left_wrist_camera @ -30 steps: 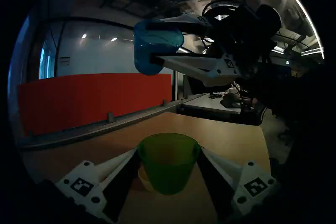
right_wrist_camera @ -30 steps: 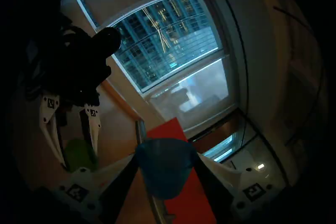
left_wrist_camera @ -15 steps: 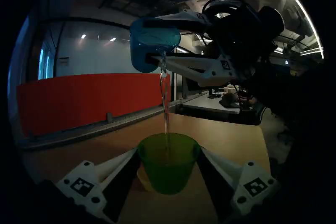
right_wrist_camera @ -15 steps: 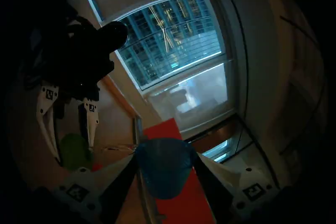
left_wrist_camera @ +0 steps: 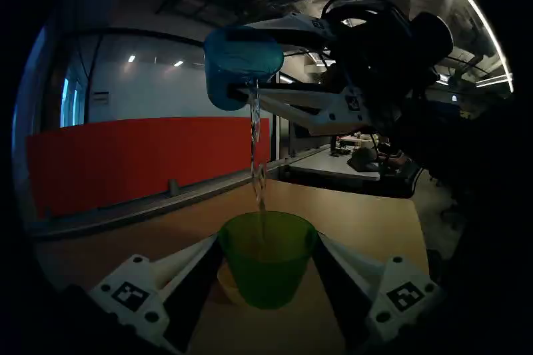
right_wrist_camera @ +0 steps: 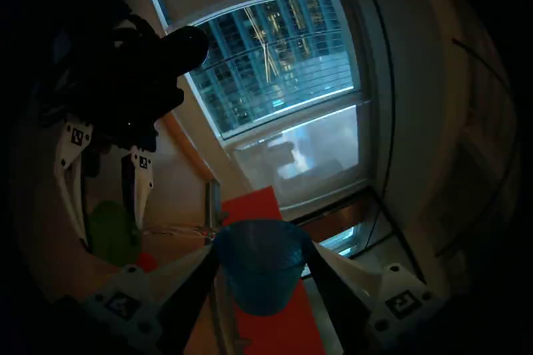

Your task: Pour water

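- Currently the right gripper is holding the blue cup tipped over, high above the worktop, with its jaws pressing on the cup's sides from both flanks
- A thin stream of water is running from the blue cup's lower lip and falling into the green cup, which is sitting directly beneath
- The left gripper is clamping the green cup between its jaws, narrowed onto the cup wall, and is holding it upright at or just above the worktop; whether the base is touching the wood is not clear
- The pour is looking to be under way rather than finishing, though the dim light is hiding how full the green cup is getting
- The stream is landing close to the middle of the green mouth, but it is wavering as it falls; a small sideways drift of either hand would be sending water over the rim and onto the worktop
- Tipping the blue cup further too quickly would be thickening the stream and risking splash-out from that height, so bringing the lip lower would be helping
- Overfilling is the other hazard, since the level is hard to read here
- The cups are probably light, slightly flexible plastic, so squeezing harder could be deforming a wall and letting a cup slip
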